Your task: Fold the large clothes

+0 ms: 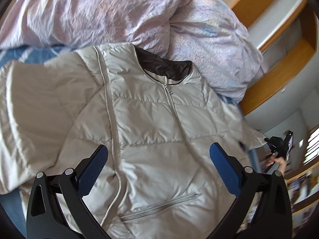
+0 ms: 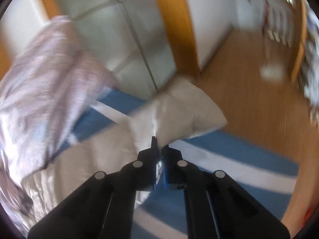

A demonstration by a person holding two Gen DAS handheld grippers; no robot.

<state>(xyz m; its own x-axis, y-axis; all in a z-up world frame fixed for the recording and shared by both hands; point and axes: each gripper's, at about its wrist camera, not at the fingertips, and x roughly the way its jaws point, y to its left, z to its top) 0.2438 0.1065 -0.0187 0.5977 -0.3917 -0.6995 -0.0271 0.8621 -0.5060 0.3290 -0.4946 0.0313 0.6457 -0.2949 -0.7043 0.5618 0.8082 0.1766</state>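
A light grey quilted puffer jacket (image 1: pixel 151 119) with a dark inner collar lies front-up on the bed, zipped. Its left sleeve is folded across at the left. My left gripper (image 1: pixel 158 159) is open and hovers above the jacket's lower body, holding nothing. My right gripper (image 2: pixel 159 149) is shut on the jacket's other sleeve (image 2: pixel 179 115) and holds the cuff end lifted off the bed. It also shows far right in the left wrist view (image 1: pixel 279 145), with the sleeve stretched toward it. The right wrist view is blurred.
A crumpled pink-lilac duvet (image 1: pixel 139 14) is heaped behind the jacket. The bed has a blue and white striped sheet (image 2: pixel 229 159). A wooden-framed wardrobe (image 1: pixel 279 63) and wooden floor (image 2: pixel 249 91) lie beyond the bed's right edge.
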